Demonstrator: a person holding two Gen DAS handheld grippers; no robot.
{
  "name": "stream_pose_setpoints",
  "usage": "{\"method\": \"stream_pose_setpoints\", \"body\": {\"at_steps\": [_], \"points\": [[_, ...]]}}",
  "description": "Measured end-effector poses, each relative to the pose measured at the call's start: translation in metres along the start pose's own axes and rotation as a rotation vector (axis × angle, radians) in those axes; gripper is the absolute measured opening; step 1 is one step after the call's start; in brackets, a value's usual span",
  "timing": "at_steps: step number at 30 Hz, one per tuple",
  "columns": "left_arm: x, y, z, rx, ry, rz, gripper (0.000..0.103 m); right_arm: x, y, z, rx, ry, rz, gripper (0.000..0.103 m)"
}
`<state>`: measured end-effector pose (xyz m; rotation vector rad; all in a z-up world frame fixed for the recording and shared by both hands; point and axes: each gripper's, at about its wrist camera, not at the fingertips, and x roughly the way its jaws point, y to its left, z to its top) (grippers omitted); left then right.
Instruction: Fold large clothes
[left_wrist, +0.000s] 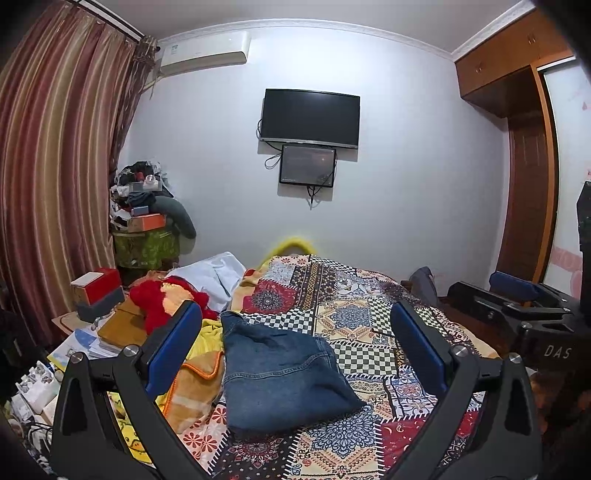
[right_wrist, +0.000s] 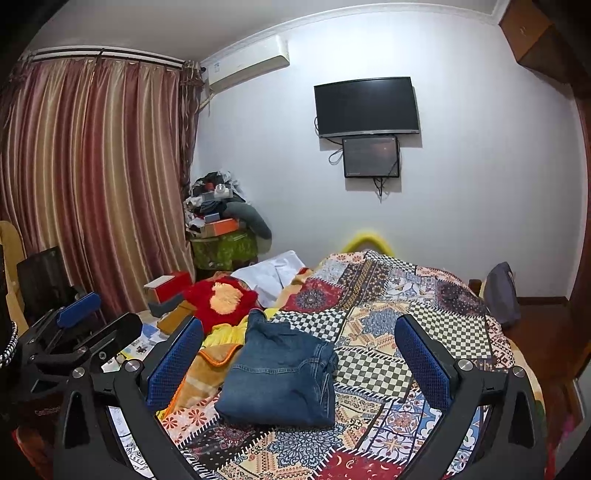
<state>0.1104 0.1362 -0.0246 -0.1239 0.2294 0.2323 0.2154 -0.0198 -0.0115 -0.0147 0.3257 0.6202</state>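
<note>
A pair of blue jeans (left_wrist: 280, 376) lies folded in a compact stack on the patchwork bedspread (left_wrist: 369, 325); it also shows in the right wrist view (right_wrist: 280, 376). My left gripper (left_wrist: 295, 354) is open and empty, held above and short of the jeans, blue pads spread wide on either side. My right gripper (right_wrist: 299, 354) is open and empty too, at a similar height over the bed. The right gripper shows at the right edge of the left wrist view (left_wrist: 524, 306), and the left gripper shows at the left of the right wrist view (right_wrist: 74, 332).
An orange and yellow blanket (left_wrist: 192, 384) and a red plush cushion (right_wrist: 221, 299) lie left of the jeans. A cluttered side table with boxes (left_wrist: 99, 295) stands by the striped curtain (left_wrist: 55, 166). A TV (left_wrist: 310, 116) hangs on the far wall. A wardrobe (left_wrist: 528, 177) is at right.
</note>
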Motion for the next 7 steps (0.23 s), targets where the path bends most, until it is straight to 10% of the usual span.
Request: {"method": "stream_pose_setpoints", "body": {"at_steps": [7], "points": [[0.0015, 0.001, -0.0008, -0.001, 0.006, -0.001, 0.103, 0.0029, -0.0026, -0.0008, 0.022, 0.006, 0.0, 0.103]]}}
